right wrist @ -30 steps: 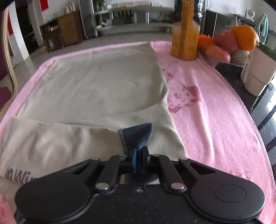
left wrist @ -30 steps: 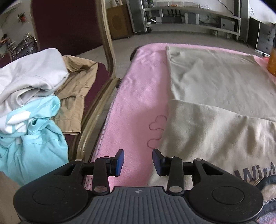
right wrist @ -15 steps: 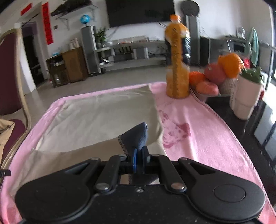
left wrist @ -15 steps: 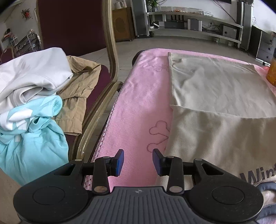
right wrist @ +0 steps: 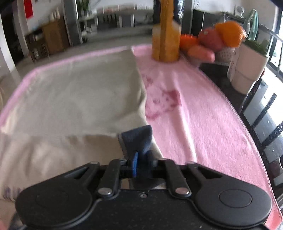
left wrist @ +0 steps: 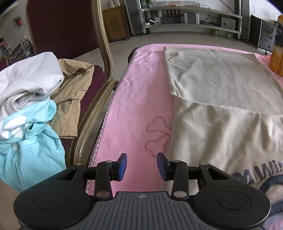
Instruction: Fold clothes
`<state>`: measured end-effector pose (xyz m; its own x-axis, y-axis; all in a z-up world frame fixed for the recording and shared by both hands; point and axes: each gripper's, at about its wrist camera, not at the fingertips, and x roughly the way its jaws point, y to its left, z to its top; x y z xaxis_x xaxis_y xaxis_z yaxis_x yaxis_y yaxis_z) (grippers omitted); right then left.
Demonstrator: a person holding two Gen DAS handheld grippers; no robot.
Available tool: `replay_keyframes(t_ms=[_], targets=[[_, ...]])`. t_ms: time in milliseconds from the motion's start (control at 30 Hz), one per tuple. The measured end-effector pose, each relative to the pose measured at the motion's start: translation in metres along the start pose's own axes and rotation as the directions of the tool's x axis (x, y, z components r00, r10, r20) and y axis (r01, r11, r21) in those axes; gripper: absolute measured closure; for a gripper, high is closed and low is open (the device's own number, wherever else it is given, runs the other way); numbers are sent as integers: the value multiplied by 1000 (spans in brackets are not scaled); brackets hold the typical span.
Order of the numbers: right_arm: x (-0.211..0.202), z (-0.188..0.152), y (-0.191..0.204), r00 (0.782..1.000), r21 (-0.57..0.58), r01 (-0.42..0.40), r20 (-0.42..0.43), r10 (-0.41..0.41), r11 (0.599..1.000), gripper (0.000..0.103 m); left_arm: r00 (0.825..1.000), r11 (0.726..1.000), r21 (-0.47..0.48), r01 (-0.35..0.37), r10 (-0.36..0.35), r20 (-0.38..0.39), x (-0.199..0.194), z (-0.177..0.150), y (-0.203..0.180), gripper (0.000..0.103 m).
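My left gripper [left wrist: 141, 164] gapes empty; my right gripper [right wrist: 143, 163], jaws just opening, straddles the navy cuff [right wrist: 138, 139]. One beige garment [left wrist: 221, 99] covers one pink blanket [left wrist: 141, 99]; left, three garments fill one chair [left wrist: 99, 99].

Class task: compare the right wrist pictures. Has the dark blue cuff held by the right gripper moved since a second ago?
Yes. The dark blue cuff rose off the beige shirt, then came back down. The right gripper jaws have just been opening, cuff between them.

Pale tiled floor [left wrist: 123, 51], long grey wall shelf [left wrist: 191, 10], brown wooden cabinet [left wrist: 115, 23], daylit window [right wrist: 277, 53] at right.
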<state>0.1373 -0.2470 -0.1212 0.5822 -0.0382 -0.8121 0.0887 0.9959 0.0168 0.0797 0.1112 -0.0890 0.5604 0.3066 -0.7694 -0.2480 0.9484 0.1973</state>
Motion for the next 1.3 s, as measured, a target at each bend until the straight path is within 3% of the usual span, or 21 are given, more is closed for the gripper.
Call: replay_keyframes(t_ms=[100,167,233,300,367,467,533,567,600,700,800,867,933,967,1000,1067,1133,1233,1267,1300], targets=[[-17,0,-14,999,90,-43,3,43,995,71,999,999,-13,30,-30,19,-6,-1,4,68],[-30,1,-28,987,163,-158,14,158,974,70,994,994,-40,106,-104,45,-11,1,8,74],[-43,1,-44,958,235,-284,34,284,930,71,979,978,-70,195,-190,69,-16,3,12,84],[-45,0,-51,918,268,-392,51,394,880,80,960,957,-90,276,-271,68,-14,4,10,84],[-32,0,-51,872,304,-471,23,488,828,82,941,936,-95,338,-336,42,-8,4,4,84],[-2,-4,-46,817,390,-510,-57,573,766,82,911,907,-97,409,-412,-14,3,1,-5,84],[13,-8,-44,802,434,-495,-104,588,753,82,915,915,-116,386,-396,-76,14,-3,-5,84],[19,-10,-46,810,447,-471,-123,573,761,82,916,919,-128,374,-387,-103,20,-6,-4,80],[23,-12,-49,821,455,-447,-134,556,770,89,917,920,-155,361,-380,-120,22,-9,2,77],[22,-16,-61,843,466,-409,-135,520,784,98,920,921,-222,319,-357,-160,20,-18,20,84],[11,-20,-71,885,438,-351,-134,446,828,99,948,942,-248,226,-272,-167,13,-29,36,87],[4,-24,-80,910,441,-298,-138,392,846,94,975,966,-229,123,-160,-153,7,-32,40,89],[-7,-25,-85,947,418,-216,-132,294,883,93,990,975,-219,37,-65,-122,0,-32,43,92],[-13,-25,-87,956,413,-198,-118,267,889,91,992,969,-238,66,-90,-89,-4,-30,46,90],[-18,-25,-90,952,432,-227,-92,293,873,88,991,962,-256,99,-117,-57,-8,-28,47,90],[-26,-25,-97,922,486,-326,-27,387,811,88,981,944,-275,182,-193,-12,-14,-22,44,88],[-31,-26,-105,868,545,-434,40,495,717,88,962,928,-260,268,-271,24,-19,-11,36,88],[-35,-17,-112,723,628,-595,145,675,502,88,917,890,-221,399,-385,108,-34,16,28,86],[-40,-10,-113,683,625,-636,182,708,453,88,902,878,-207,431,-408,144,-43,24,27,85],[-49,1,-111,664,608,-664,210,718,436,87,886,868,-192,457,-428,178,-51,33,26,85]])
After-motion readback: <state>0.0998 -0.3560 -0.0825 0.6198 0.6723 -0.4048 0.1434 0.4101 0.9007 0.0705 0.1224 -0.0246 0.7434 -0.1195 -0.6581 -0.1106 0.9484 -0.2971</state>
